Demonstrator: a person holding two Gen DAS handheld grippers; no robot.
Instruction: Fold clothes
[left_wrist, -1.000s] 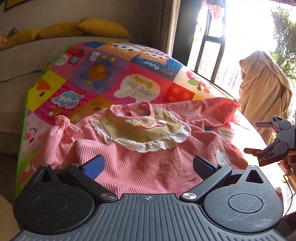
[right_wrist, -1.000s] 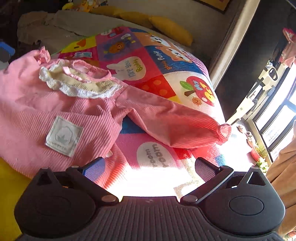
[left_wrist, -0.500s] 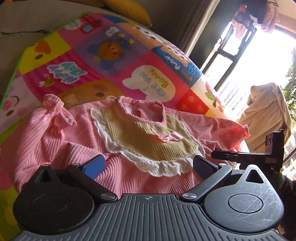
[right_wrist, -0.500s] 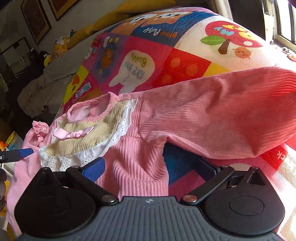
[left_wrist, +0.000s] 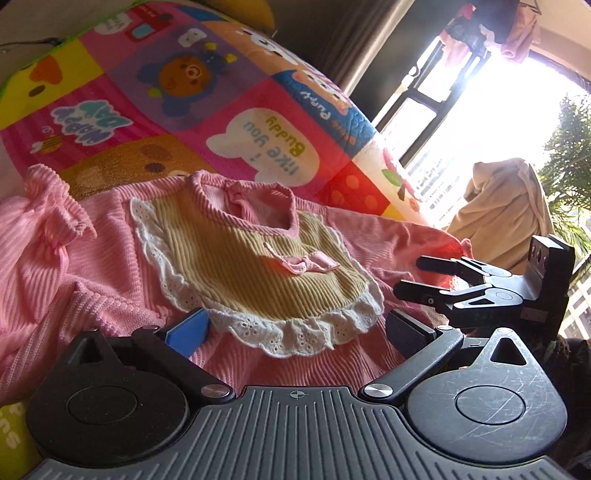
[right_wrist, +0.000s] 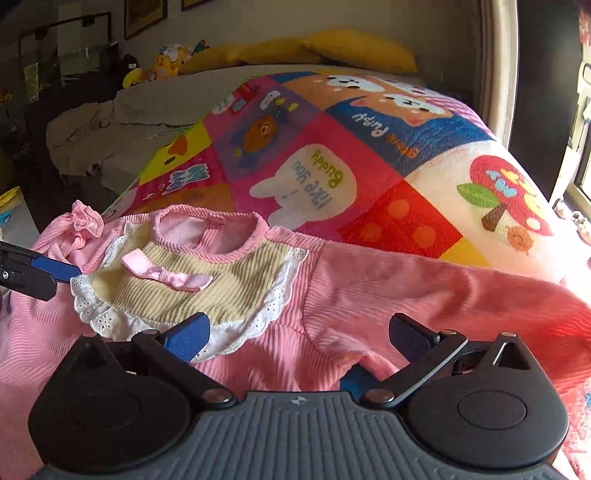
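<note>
One pink top (left_wrist: 110, 280) lies face up on the quilt (left_wrist: 229, 110), two sleeves spread; two grippers, left (left_wrist: 295, 328) and right (right_wrist: 299, 332), both with fingers apart, have moved closer over its bib (right_wrist: 207, 291) since earlier.

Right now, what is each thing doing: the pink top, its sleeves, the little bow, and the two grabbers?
Pink top: spread face up on the colourful mat, not folded yet.
Sleeve by the window: stretched out sideways.
Other sleeve: bunched up, cuff crumpled.
Pink bow: lying flat on the yellow bib.
Left gripper: jaws open, holding nothing.
Right gripper: jaws open, holding nothing.
</note>
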